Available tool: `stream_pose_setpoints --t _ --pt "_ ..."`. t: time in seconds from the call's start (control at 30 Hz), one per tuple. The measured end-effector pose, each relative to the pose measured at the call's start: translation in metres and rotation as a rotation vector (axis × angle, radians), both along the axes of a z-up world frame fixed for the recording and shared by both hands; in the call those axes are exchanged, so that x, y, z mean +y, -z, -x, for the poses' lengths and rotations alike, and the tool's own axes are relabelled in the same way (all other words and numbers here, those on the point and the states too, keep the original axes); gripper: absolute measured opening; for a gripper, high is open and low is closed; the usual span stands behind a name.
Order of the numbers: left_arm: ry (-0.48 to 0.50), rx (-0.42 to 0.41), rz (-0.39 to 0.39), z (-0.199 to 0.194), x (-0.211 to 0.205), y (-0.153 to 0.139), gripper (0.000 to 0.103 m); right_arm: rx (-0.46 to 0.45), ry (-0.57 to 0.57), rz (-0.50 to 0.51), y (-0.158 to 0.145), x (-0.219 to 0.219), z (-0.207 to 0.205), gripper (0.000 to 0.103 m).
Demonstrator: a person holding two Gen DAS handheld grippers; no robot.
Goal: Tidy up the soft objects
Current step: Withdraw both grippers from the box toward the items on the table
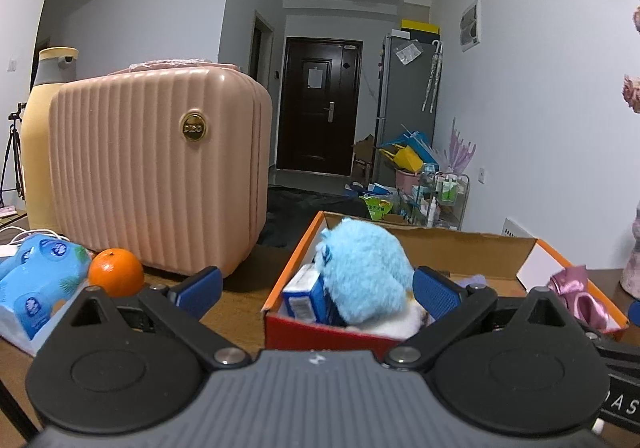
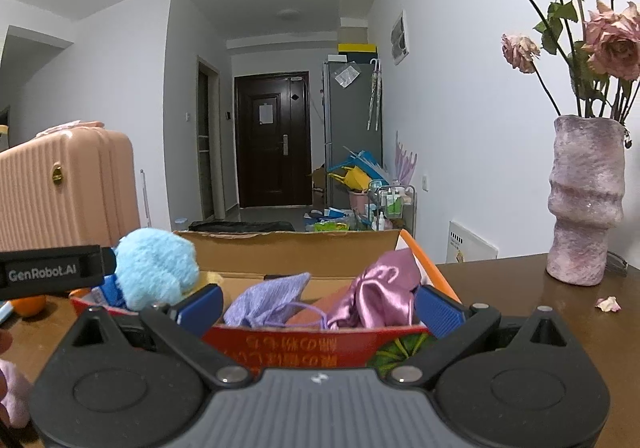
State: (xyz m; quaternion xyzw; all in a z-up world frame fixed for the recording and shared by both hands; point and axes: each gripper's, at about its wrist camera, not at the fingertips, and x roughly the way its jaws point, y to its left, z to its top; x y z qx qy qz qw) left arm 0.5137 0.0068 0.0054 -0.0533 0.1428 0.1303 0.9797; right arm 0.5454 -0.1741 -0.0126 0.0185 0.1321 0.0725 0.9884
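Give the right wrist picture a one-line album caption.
Open right claw before a red cardboard box holding a shiny pink satin pouch.

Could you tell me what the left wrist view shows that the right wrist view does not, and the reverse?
Only the left wrist view shows the blue tissue pack, the small blue-and-white carton in the box, and the yellow and grey container behind the suitcase. Only the right wrist view shows the vase of dried roses, the lilac pouch and a fallen petal. Both show the cardboard box, blue plush toy, pink satin pouch, orange and pink suitcase.
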Motion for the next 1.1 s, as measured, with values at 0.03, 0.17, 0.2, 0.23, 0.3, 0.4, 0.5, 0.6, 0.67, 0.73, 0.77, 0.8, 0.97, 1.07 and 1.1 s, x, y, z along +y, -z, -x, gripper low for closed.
stream_pose_setpoints --t 0.03,0.17,0.2,0.23,0.3,0.4,0.5,0.6,0.67,0.73,0.77,0.8,0.97,1.07,1.1 --pt "0.004 0.0 -0.002 0.004 0.0 0.0 0.103 0.003 -0.001 0.0 0.001 0.0 0.004 0.103" --pt "0.017 0.004 -0.013 0.022 0.001 0.001 0.103 0.013 -0.01 0.001 0.002 0.0 0.021 0.103" --pt "0.02 0.006 -0.015 0.026 0.001 0.002 0.103 0.014 -0.012 0.001 0.002 0.0 0.025 0.103" --pt "0.023 0.008 -0.018 0.031 0.001 0.002 0.103 0.016 -0.014 0.001 0.003 0.0 0.03 0.103" --pt "0.027 0.011 -0.021 0.039 0.001 0.002 0.103 0.022 -0.019 0.002 0.003 0.001 0.039 0.103" --pt "0.035 0.017 -0.021 0.053 0.002 0.002 0.103 0.031 -0.025 0.005 0.003 0.001 0.051 0.103" --pt "0.042 0.025 -0.023 0.067 0.002 0.003 0.103 0.039 -0.028 0.007 0.004 0.002 0.064 0.103" --pt "0.052 0.039 -0.022 0.081 0.005 0.004 0.103 0.055 -0.034 0.0 0.006 0.002 0.079 0.103" --pt "0.054 0.048 -0.022 0.091 0.005 0.005 0.103 0.066 -0.04 -0.002 0.008 0.003 0.089 0.103" --pt "0.055 0.055 -0.019 0.101 0.008 0.006 0.103 0.073 -0.047 0.0 0.008 0.005 0.1 0.103" --pt "0.055 0.058 -0.017 0.106 0.008 0.007 0.103 0.075 -0.051 0.001 0.009 0.005 0.105 0.103" --pt "0.057 0.065 -0.015 0.111 0.01 0.006 0.103 0.077 -0.055 0.002 0.009 0.006 0.111 0.103" --pt "0.056 0.086 -0.012 0.134 0.015 0.009 0.103 0.092 -0.081 0.014 0.01 0.012 0.133 0.103" --pt "0.06 0.097 -0.015 0.147 0.019 0.01 0.103 0.102 -0.1 0.014 0.01 0.016 0.145 0.103" --pt "0.063 0.1 -0.017 0.152 0.02 0.01 0.103 0.105 -0.104 0.016 0.01 0.017 0.149 0.103"
